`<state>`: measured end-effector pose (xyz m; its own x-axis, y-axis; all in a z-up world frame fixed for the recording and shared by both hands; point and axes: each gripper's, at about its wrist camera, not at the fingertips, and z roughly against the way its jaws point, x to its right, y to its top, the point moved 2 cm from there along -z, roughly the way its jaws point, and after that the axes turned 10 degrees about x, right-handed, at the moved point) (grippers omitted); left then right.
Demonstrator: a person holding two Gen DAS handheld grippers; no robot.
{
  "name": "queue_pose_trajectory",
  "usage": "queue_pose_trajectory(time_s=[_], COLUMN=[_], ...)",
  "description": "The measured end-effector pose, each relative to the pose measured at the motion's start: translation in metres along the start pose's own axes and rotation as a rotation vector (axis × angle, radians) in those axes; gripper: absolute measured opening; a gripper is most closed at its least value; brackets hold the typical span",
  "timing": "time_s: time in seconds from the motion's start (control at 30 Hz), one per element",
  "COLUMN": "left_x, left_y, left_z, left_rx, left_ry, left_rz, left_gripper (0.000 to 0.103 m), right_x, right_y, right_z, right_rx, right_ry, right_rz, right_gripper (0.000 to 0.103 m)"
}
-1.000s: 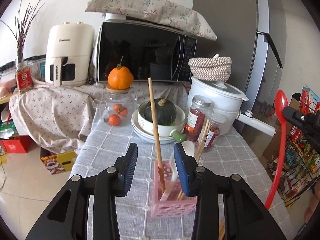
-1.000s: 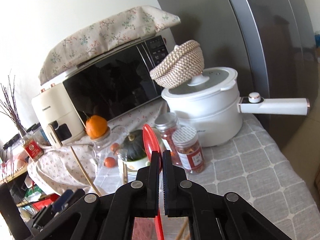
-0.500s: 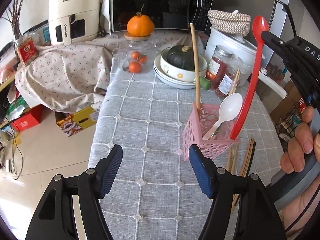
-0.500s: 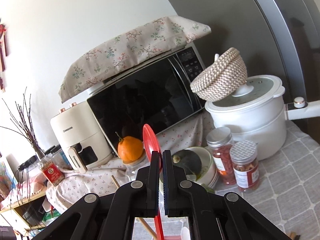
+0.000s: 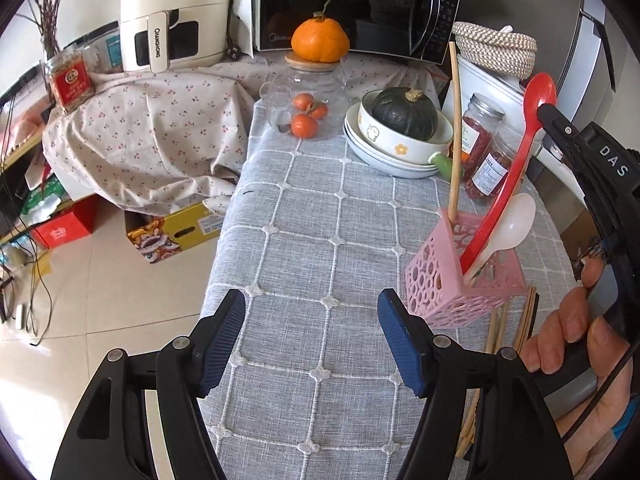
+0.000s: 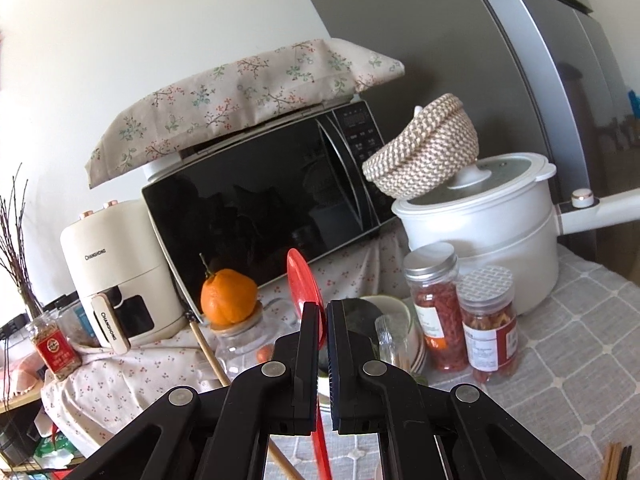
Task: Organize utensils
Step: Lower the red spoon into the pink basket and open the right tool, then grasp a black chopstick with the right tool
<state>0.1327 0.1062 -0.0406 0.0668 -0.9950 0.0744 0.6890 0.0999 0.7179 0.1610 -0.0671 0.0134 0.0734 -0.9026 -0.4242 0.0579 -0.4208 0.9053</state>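
A pink perforated basket (image 5: pixel 460 276) stands on the grey checked tablecloth (image 5: pixel 320 240). In it are a wooden chopstick (image 5: pixel 454 132), a white spoon (image 5: pixel 508 228) and the lower end of a red spoon (image 5: pixel 508 172). My right gripper (image 6: pixel 323 312) is shut on the red spoon (image 6: pixel 304 284) just below its bowl; it also shows in the left wrist view (image 5: pixel 554 118). My left gripper (image 5: pixel 312 336) is open and empty, above the cloth to the left of the basket. Several chopsticks (image 5: pixel 520 324) lie on the cloth beside the basket.
Behind the basket are two spice jars (image 5: pixel 480 140), stacked bowls holding a dark squash (image 5: pixel 404 114), a glass pot with oranges (image 5: pixel 308 112), a white cooker (image 6: pixel 480 232), a microwave (image 6: pixel 260 200) and an air fryer (image 5: pixel 172 16). The table's left edge drops to the floor.
My left gripper has pulled back and left from the basket and opened wider. My right gripper has lowered the red spoon's handle deeper into the basket.
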Motion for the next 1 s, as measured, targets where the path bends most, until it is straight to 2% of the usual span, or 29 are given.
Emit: queue_pose_trajectory(time_s=[0.07, 0.2, 0.33, 0.5, 0.67, 0.8, 1.0], left_x=[0.0, 0.007, 0.014, 0.028, 0.047, 0.064, 0.081], left_y=[-0.001, -0.003, -0.005, -0.01, -0.02, -0.031, -0.043], left_z=[0.0, 0.004, 0.01, 0.018, 0.021, 0.019, 0.011], left_rx=[-0.003, -0.005, -0.007, -0.017, -0.054, -0.087, -0.123], left_ry=[-0.003, -0.019, -0.031, -0.055, -0.078, -0.094, -0.096], left_rz=[0.006, 0.0, 0.005, 0.011, -0.013, -0.054, -0.107], left_gripper=[0.071, 0.073, 0.077, 0.084, 0.087, 0.087, 0.088], right_x=[0.006, 0.015, 0.024, 0.04, 0.068, 0.098, 0.135], right_y=[0.001, 0.013, 0.035, 0.058, 0.065, 0.066, 0.047], right_z=[0.001, 0.012, 0.026, 0.045, 0.065, 0.078, 0.077], right_rx=[-0.028, -0.062, -0.094, -0.169, -0.255, -0.318, -0.451], right_ry=[0.002, 0.0, -0.019, -0.058, -0.109, -0.168, -0.225], right_rz=[-0.034, -0.061, -0.034, 0.032, 0.108, 0.101, 0.084], right_gripper=[0.01, 0.03, 0.04, 0.061, 0.07, 0.08, 0.081])
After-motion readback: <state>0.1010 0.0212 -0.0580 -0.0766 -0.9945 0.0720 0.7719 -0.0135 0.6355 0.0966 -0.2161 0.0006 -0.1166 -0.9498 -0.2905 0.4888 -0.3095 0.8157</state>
